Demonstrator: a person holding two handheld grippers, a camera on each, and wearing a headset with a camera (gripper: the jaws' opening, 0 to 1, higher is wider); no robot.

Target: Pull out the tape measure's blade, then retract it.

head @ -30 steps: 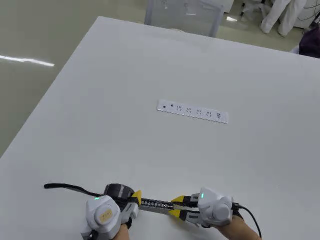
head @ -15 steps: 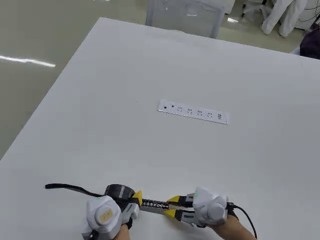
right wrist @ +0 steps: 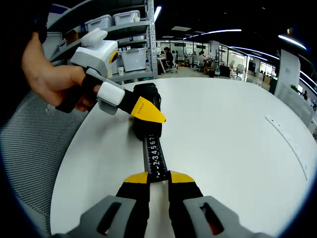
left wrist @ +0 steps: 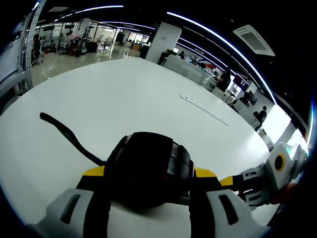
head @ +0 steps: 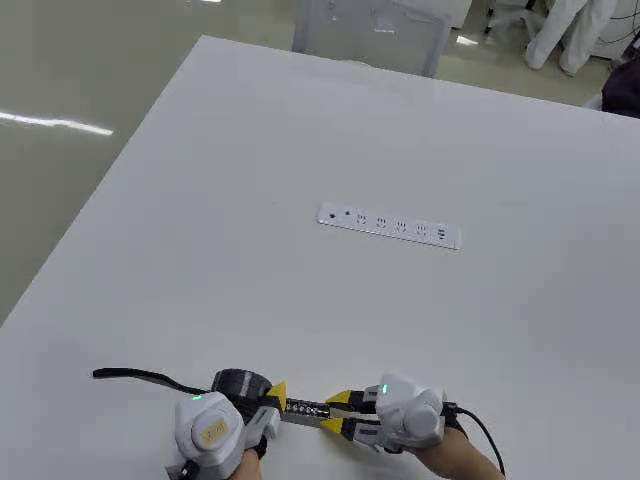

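Blade lies short and straight from case to right gripper, pinched on its tip; left gripper clamps the case, so retraction should run toward the case

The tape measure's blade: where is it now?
In the head view the blade runs at the near edge of the table, from the black case in the left gripper to the right gripper, which pinches its end.

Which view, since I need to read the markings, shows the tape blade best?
The right gripper view: the blade runs from the right claw to the case, numerals legible. The head view shows a short dark strip; in the left gripper view the case blocks it.
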